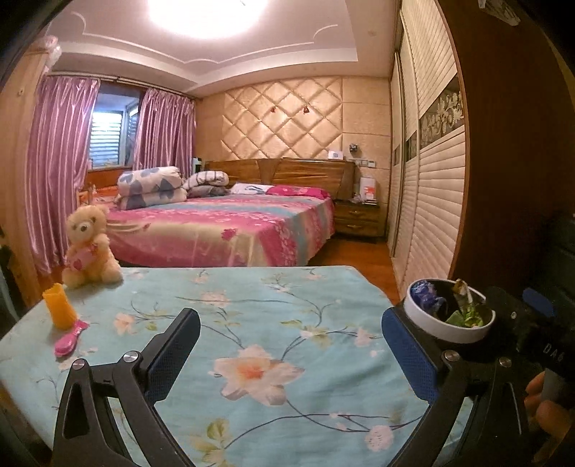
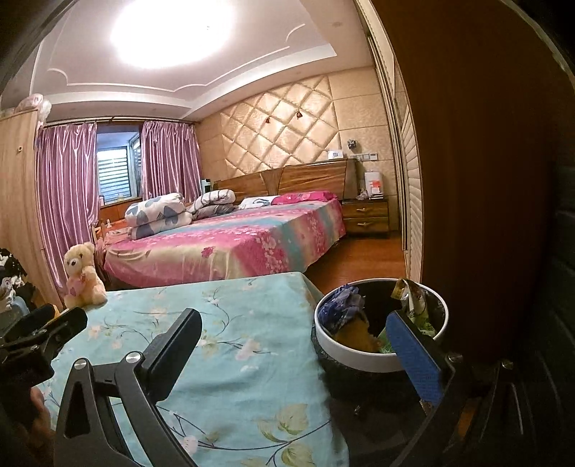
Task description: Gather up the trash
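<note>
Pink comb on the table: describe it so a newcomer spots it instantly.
Start at the table with the blue floral cloth and go to its left edge. Below the teddy bear stands an orange cup; the pink comb lies flat beside its base, the only pink item there.

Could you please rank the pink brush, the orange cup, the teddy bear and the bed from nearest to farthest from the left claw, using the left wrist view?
1. Brush, near left.
2. Cup, just behind.
3. Bear, table's far-left corner.
4. Bed, beyond the table.

Warm ceiling lamp (image 1: 208, 14) glares overhead; fisheye edges curve, dark corners perhaps slightly soft
</note>
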A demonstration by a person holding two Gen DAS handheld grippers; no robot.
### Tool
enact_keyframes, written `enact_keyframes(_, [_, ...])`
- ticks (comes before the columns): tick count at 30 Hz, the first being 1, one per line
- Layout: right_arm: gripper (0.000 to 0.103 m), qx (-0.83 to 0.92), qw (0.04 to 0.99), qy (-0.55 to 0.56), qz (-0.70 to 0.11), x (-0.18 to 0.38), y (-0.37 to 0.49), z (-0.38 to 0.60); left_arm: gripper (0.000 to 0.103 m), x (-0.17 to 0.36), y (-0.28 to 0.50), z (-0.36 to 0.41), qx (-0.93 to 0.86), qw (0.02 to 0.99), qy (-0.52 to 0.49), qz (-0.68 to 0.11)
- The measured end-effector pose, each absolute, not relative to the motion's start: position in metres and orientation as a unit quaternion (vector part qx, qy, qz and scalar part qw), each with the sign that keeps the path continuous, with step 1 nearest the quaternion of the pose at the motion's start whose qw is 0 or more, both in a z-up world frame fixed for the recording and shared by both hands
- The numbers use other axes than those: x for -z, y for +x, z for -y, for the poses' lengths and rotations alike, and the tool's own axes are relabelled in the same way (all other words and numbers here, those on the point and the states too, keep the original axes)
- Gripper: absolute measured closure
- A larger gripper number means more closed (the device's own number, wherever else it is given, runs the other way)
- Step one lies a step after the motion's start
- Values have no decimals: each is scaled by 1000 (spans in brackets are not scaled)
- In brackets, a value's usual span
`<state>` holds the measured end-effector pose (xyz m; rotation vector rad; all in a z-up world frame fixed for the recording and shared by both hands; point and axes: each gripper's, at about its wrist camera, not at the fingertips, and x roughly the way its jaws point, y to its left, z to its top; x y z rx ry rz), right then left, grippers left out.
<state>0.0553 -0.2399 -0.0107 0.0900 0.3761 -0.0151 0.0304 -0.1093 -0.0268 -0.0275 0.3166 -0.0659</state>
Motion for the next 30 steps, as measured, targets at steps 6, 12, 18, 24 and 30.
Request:
enact_keyframes(6, [0, -1, 981, 38, -192, 11, 55, 234, 1, 27, 39, 112, 25, 987, -4, -162])
enact_keyframes(12, [0, -7, 980, 35, -198, 12, 56, 230, 1, 25, 46, 108, 20, 986, -1, -165])
enact_keyframes(18, [0, -9, 979, 30, -201, 13, 56, 229, 1, 26, 48, 105, 16, 986, 1, -167])
enact_keyframes(24, [0, -10, 979, 29, -201, 12, 57, 229, 1, 26, 49, 101, 13, 986, 1, -165])
enact_keyframes(30, [0, -12, 979, 30, -202, 12, 57, 227, 1, 27, 49, 100, 15, 986, 4, -165])
